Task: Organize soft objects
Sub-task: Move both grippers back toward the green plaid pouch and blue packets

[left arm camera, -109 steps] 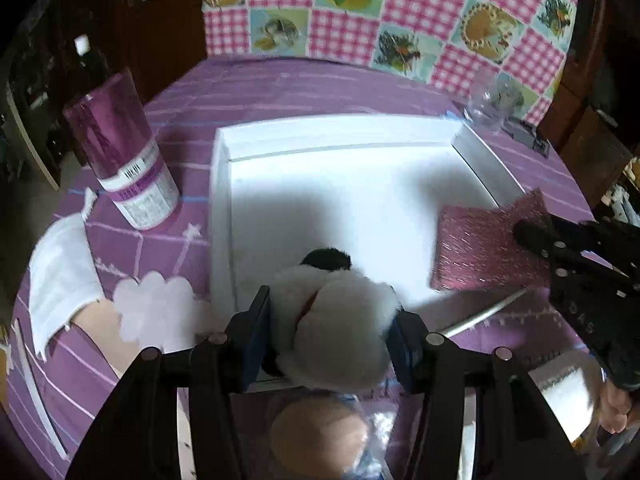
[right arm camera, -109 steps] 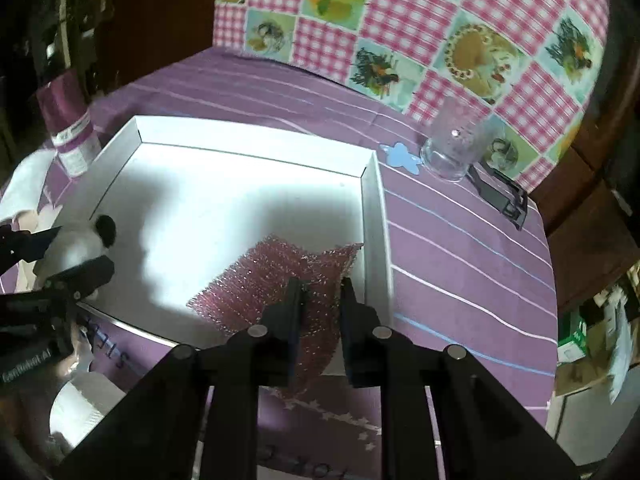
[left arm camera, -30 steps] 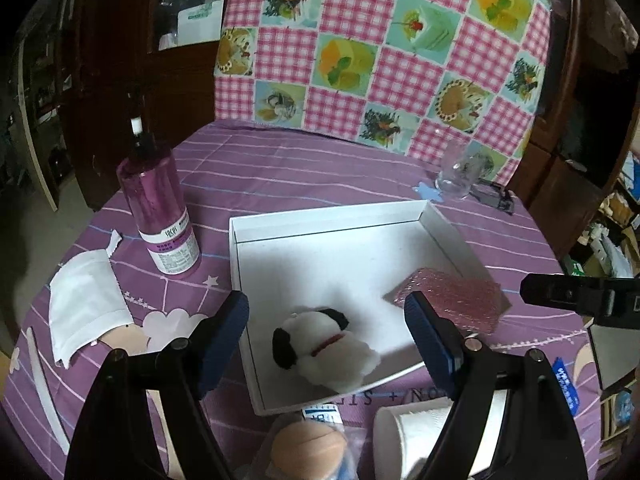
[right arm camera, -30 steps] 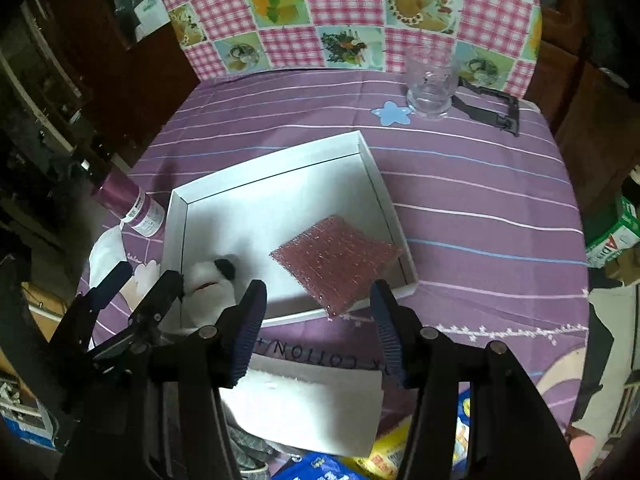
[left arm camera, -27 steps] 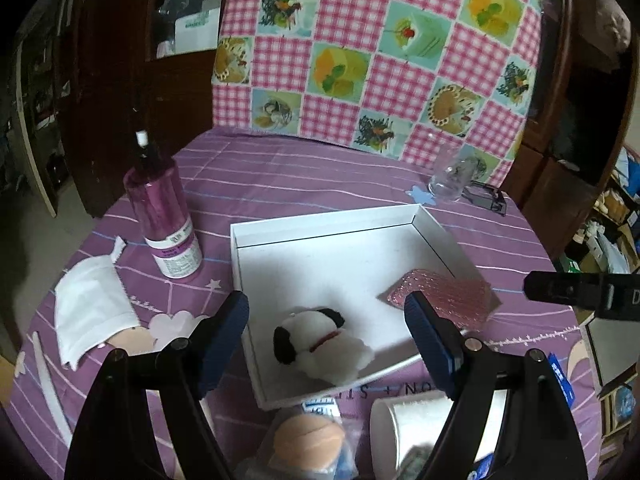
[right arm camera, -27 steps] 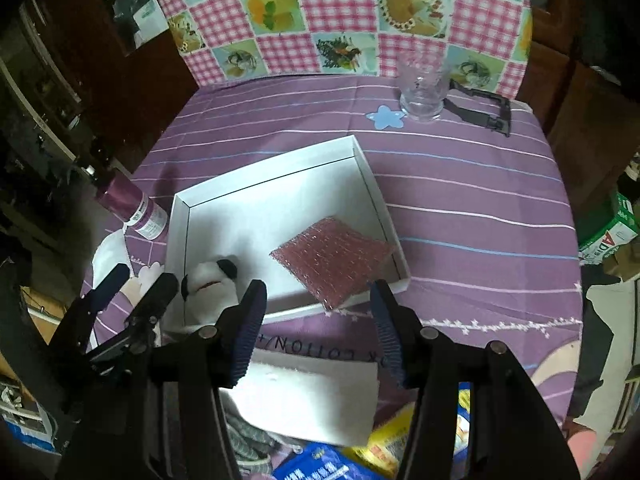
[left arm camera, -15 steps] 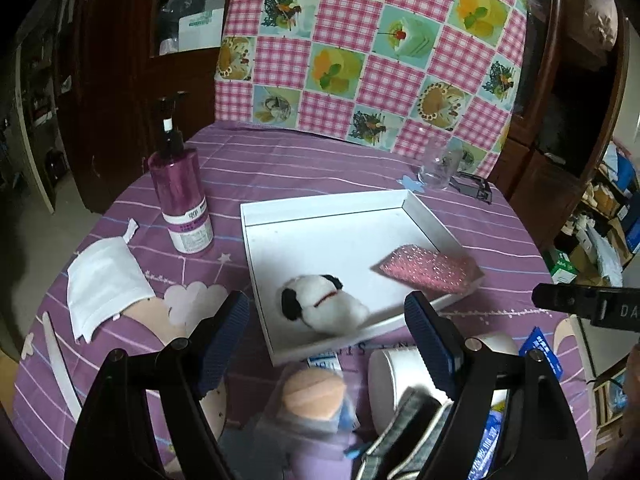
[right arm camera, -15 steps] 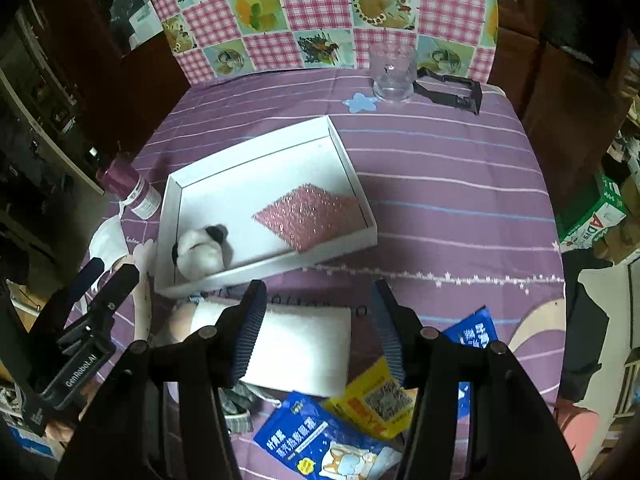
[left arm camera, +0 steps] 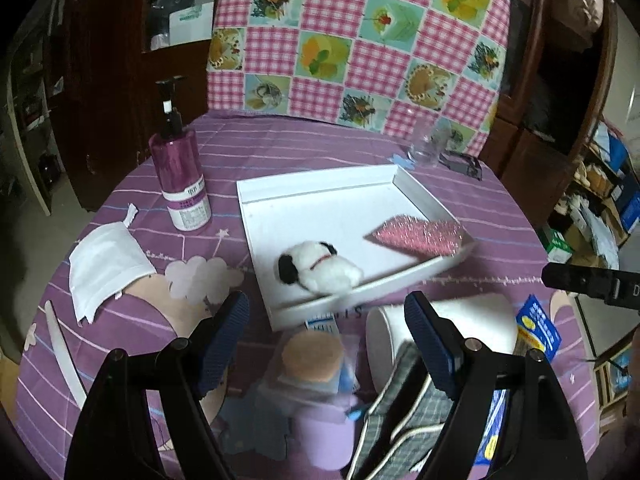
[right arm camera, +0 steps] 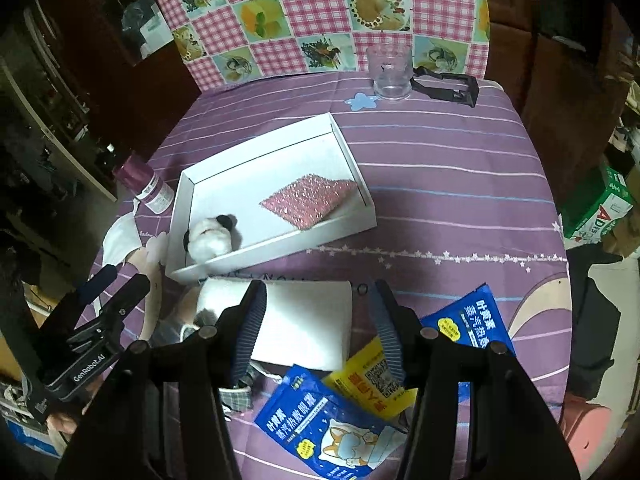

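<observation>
White plush, the small black-eared toy dog (left arm camera: pixel 316 266) lies at the near edge of the white shallow cardboard tray (left arm camera: pixel 320 184), the pink glittery scouring pad (right arm camera: pixel 310 200) flat beside it. Both look light and squashy; the pad probably wants an edge pinch. Left gripper (left arm camera: pixel 326 330) and right gripper (right arm camera: pixel 316 316) hover wide, empty.

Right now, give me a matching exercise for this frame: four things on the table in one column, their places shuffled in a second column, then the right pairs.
Things:
1. plush dog
2. pink pad
3. glass
4. pump bottle

Places:
A. outside the tray, by its left side
B. in the tray, near its right wall
C. far edge of the table, past the tray
D. in the tray, near-left corner

Pairs: 1-D, 2-B, 3-C, 4-A
</observation>
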{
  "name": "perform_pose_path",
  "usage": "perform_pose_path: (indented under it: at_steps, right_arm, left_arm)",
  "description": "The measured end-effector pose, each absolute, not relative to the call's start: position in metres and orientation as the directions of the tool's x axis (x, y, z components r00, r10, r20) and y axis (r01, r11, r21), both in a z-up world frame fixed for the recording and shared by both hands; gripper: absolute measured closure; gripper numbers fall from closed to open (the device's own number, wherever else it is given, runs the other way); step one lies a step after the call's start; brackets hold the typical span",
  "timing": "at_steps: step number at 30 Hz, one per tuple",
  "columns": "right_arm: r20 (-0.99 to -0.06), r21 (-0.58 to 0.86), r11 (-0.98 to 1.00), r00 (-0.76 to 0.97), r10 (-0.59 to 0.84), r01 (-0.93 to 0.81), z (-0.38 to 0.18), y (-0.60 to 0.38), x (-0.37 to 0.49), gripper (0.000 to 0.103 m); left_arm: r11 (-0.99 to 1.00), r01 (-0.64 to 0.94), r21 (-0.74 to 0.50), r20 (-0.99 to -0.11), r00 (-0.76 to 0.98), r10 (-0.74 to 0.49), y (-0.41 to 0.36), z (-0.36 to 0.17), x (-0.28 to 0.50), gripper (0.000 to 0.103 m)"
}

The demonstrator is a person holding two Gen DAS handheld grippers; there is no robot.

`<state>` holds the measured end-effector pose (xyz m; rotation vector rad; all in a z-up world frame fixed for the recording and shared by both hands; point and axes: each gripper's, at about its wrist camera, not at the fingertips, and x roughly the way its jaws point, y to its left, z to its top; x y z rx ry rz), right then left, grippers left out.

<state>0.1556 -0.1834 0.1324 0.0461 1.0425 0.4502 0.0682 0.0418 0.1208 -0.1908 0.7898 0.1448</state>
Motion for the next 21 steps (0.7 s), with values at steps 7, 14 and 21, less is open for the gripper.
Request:
perform_pose_path:
  at_steps: [7, 14, 21]
  right_arm:
    - [-0.785, 0.240, 0.914, 0.488, 0.381, -0.328, 0.121, -0.202, 0.133, 0.048]
    - [-0.754, 0.204, 0.910, 0.535, 0.380, -0.360, 0.106, -0.207, 0.102, 0.048]
    - [-0.748, 0.202, 0.902, 0.534, 0.394, -0.382, 0.085, -0.211, 0.079, 0.044]
  left_arm:
    - [0.975, -0.158, -0.154, -0.710, 0.704, 0.002, 0.036, 0.115, 0.046, 0.022]
    - [0.984, -0.101, -0.148, -0.699, 0.715, -0.032, 0.019, 0.107, 0.025, 0.022]
    - [0.983, -0.057, -0.176, -0.710, 0.699, -0.087, 0.012, 0.093, 0.014, 0.022]
